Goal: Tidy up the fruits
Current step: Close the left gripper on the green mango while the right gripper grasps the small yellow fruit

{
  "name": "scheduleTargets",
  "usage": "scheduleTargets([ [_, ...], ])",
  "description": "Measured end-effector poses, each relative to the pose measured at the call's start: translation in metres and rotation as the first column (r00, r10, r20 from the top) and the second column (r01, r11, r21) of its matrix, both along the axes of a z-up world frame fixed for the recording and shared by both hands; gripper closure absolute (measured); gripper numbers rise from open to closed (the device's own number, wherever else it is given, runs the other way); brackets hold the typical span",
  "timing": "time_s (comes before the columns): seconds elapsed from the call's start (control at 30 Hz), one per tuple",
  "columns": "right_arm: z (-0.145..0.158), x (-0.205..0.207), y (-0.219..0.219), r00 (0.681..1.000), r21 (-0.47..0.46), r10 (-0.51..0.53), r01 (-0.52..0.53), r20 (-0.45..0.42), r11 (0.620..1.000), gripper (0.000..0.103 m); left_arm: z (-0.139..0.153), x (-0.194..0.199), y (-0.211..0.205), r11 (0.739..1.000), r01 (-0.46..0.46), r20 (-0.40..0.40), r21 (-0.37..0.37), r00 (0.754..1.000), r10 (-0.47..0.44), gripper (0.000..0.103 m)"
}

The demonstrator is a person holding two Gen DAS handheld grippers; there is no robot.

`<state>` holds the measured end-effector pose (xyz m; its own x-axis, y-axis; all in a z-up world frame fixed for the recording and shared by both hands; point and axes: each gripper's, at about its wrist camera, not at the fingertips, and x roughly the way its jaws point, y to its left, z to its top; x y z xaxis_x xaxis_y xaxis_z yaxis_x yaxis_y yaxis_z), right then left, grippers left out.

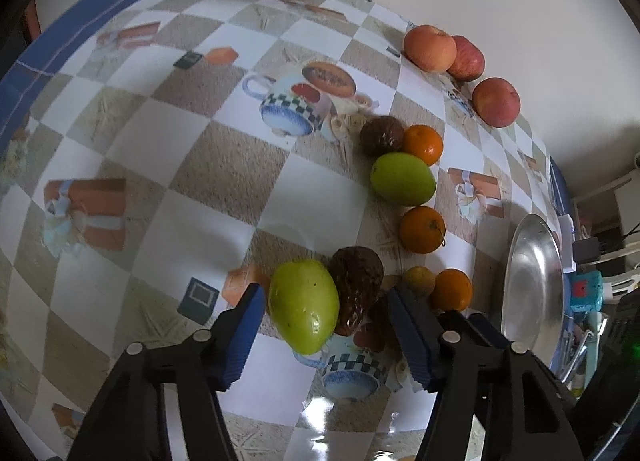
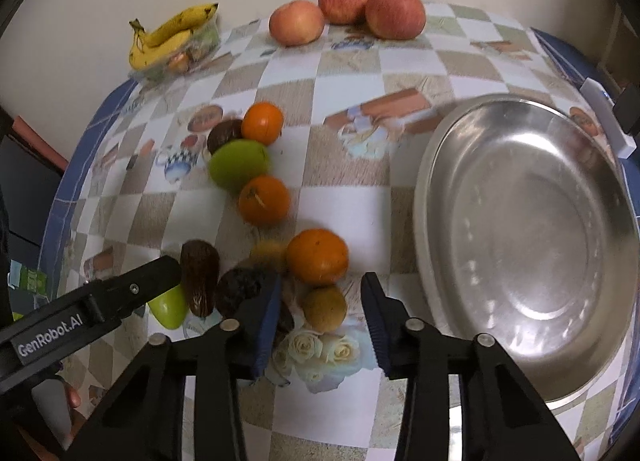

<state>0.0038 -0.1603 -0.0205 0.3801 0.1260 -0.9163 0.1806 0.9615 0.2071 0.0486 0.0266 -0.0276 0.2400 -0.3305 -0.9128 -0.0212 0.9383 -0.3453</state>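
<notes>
Green fruit (image 1: 303, 305) and a dark wrinkled fruit (image 1: 357, 288), touching, sit between the left gripper (image 1: 326, 325) pads; jaws part-open, left pad just beside the green skin, contact uncertain. Right gripper (image 2: 322, 319) brackets a small olive-brown fruit (image 2: 324, 307), gaps visible either side, nothing gripped. Oranges (image 2: 317, 256) just beyond it. Steel dish (image 2: 528, 237) lies to the right on the checked tablecloth (image 2: 360, 189). Three apples (image 2: 394, 12) and bananas (image 2: 168, 35) along the far edge.

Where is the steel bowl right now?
In the right wrist view, the steel bowl sits empty on the table's right side, just right of the right hand-held gripper and the nearest orange.
</notes>
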Motion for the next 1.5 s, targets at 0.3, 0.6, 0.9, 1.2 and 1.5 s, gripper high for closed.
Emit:
scheduleTargets([
  [0.3, -0.009, 0.002, 0.003, 0.999, -0.002, 0.007, -0.007, -0.039, 1.000, 0.076, -0.003, 0.003, 0.010, 0.999, -0.042, -0.011, 0.010, 0.999, 0.042, 0.055],
  [0.6, -0.008, 0.001, 0.003, 0.999, -0.003, 0.011, -0.011, -0.043, 1.000, 0.077, -0.010, 0.003, 0.016, 0.998, -0.062, -0.025, 0.007, 0.998, 0.062, 0.062],
  [0.9, -0.008, 0.001, 0.003, 0.999, 0.006, 0.007, -0.007, -0.044, 1.000, 0.077, -0.017, 0.003, 0.015, 0.997, -0.070, -0.051, -0.033, 0.996, 0.069, 0.062],
  [1.2, -0.008, 0.000, 0.002, 0.999, 0.014, 0.003, -0.003, -0.049, 1.000, 0.077, -0.011, 0.000, 0.019, 0.996, -0.088, -0.033, -0.033, 0.996, 0.086, 0.062],
  [1.5, 0.018, -0.004, 0.000, 1.000, 0.032, 0.003, -0.004, 0.024, 0.999, 0.077, 0.024, -0.002, 0.015, 0.996, -0.068, 0.086, -0.057, 0.994, 0.073, 0.062],
])
